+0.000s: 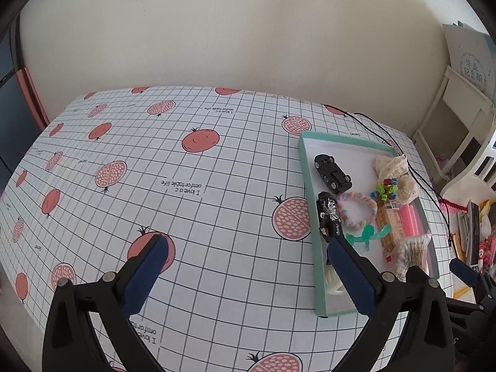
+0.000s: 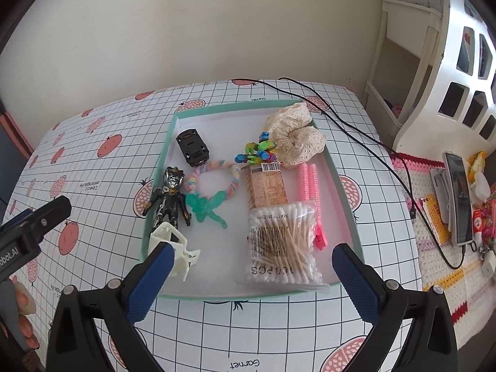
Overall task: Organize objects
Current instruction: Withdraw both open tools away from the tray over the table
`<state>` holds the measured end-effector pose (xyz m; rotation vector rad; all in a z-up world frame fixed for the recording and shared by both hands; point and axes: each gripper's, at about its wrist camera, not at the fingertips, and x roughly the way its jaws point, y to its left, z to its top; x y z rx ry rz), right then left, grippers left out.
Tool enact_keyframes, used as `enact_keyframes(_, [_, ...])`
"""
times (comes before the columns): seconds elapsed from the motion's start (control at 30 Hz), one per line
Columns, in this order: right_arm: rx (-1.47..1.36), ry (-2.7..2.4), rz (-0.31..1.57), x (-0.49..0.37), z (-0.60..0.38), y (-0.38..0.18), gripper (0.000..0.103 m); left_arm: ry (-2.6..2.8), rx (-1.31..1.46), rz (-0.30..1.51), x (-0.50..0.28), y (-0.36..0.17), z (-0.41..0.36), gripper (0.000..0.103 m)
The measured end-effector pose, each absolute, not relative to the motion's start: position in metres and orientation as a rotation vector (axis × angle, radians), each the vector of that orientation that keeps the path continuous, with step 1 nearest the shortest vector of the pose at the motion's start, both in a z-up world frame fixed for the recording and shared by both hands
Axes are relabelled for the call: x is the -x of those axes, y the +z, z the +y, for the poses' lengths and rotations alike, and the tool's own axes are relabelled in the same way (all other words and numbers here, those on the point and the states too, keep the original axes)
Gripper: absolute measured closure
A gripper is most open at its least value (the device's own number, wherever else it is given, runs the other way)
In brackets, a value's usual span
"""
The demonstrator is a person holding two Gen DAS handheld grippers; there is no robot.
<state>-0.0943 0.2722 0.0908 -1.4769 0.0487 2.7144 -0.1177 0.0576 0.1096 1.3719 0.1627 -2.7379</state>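
A table draped in a glossy white tablecloth, printed with a black grid, pomegranate motifs and short lines of text, stands against a plain cream wall; a white slatted shelf unit stands to the right of the table, and a thin black cable trails across the cloth's far right corner. On the right part of the table lies a shallow rectangular tray with mint-green walls and a white floor, holding all the task's objects: a black toy car lying belly up near the far left corner; a glossy black and silver action figure along the left wall; a white plastic clip at the near left corner; a pastel braided ring with a translucent green figurine overlapping its near edge; a cluster of multicoloured beads; a cream lace scrunchie against the far right; a tan snack packet; two ridged pink rods; and a clear bag of cotton swabs, marked 100 PCS, at the near edge. The left gripper hovers over bare cloth just left of the tray, jaws wide apart and empty. The right gripper hangs over the tray's near edge, jaws likewise wide and empty, blue pads ribbed.
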Motion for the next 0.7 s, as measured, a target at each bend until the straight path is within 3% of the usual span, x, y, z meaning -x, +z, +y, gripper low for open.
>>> enact_keyframes(0.7, [1.430, 2.726, 0.025, 0.050, 0.253, 0.094, 0.000, -2.786, -1.316, 0.085, 0.072, 0.105, 0.033, 0.000])
